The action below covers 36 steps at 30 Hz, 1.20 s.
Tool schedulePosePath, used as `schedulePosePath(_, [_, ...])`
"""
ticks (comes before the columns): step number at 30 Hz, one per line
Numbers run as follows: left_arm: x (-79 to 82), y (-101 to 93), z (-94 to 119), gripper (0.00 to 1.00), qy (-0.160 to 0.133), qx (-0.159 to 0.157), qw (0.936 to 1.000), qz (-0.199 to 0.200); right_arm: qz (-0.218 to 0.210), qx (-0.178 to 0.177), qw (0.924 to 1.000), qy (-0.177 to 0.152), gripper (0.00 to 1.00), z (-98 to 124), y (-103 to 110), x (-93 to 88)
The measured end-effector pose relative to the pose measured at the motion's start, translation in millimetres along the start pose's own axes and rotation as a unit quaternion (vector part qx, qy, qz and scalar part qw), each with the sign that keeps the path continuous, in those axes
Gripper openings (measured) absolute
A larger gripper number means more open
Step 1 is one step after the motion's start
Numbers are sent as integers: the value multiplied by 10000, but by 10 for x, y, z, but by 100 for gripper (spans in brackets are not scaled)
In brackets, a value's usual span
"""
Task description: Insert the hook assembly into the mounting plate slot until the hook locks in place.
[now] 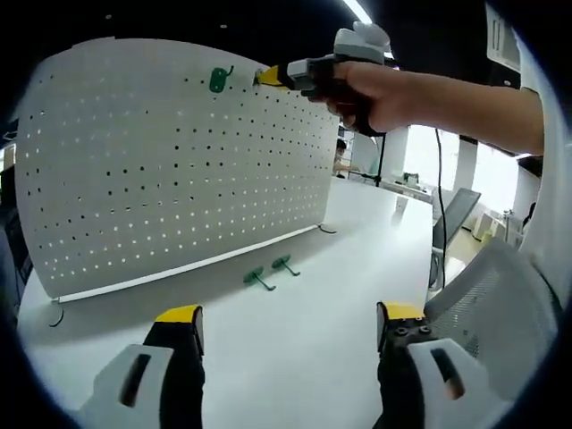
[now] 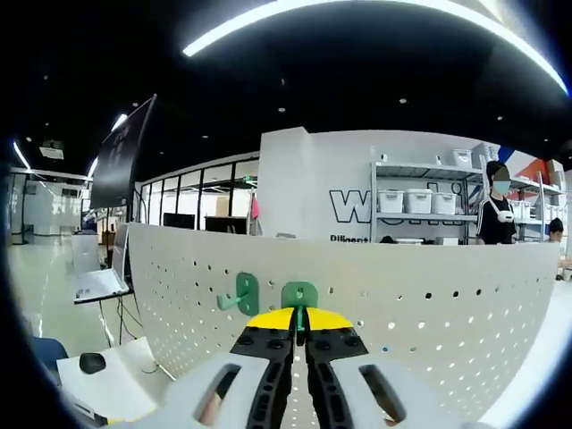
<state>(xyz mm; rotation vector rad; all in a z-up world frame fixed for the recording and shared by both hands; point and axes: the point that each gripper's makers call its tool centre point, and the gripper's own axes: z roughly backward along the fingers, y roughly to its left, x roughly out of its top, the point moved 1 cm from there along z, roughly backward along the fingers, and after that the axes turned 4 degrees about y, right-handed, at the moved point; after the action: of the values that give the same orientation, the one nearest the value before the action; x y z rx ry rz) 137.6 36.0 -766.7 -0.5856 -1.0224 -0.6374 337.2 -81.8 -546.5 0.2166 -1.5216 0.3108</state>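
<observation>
In the left gripper view, the white pegboard [image 1: 179,161] stands upright on the white table [image 1: 295,340], a thin sheet punched with regular rows of small holes, curving only through the lens. Near its top edge a green hook [image 1: 219,80] sits against the board, with the right gripper [image 1: 268,77] at it, carried by a hand [image 1: 375,94]. Two spare green hooks [image 1: 271,271] lie on the table just before the board's foot. The left gripper [image 1: 290,326] hangs wide open, holding nothing. In the right gripper view, one mounted hook [image 2: 239,295] sits on the board [image 2: 429,313] just left of the hook in hand [image 2: 299,297]; the right gripper [image 2: 299,332] is closed on its lower part, apparently, the contact being hidden behind the yellow tips. Judgement: the hooks look like light, rigid moulded plastic, smooth and liable to twist; grip the flat backplate, not the prong.
</observation>
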Motion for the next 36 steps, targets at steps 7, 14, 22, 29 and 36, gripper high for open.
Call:
schedulePosePath(7, [-9,-1,-5,81,10,2,10000,8,58,8,10000,47,1,-77,26,-22])
schedulePosePath(14, [-3,20,6,81,-18,31,10000,45,-33,-22,10000,85,1,-117,0,-15])
schedulePosePath(22, [-6,31,8,81,-19,42,10000,79,-6,-86,9997,207,1,-154,5,-39])
schedulePosePath(29, [-3,46,14,80,-42,52,9999,108,-79,-268,9992,300,1,-178,31,-59])
schedulePosePath(36, [4,22,21,79,-64,14,9999,133,-203,-807,9956,437,1,-203,36,-75])
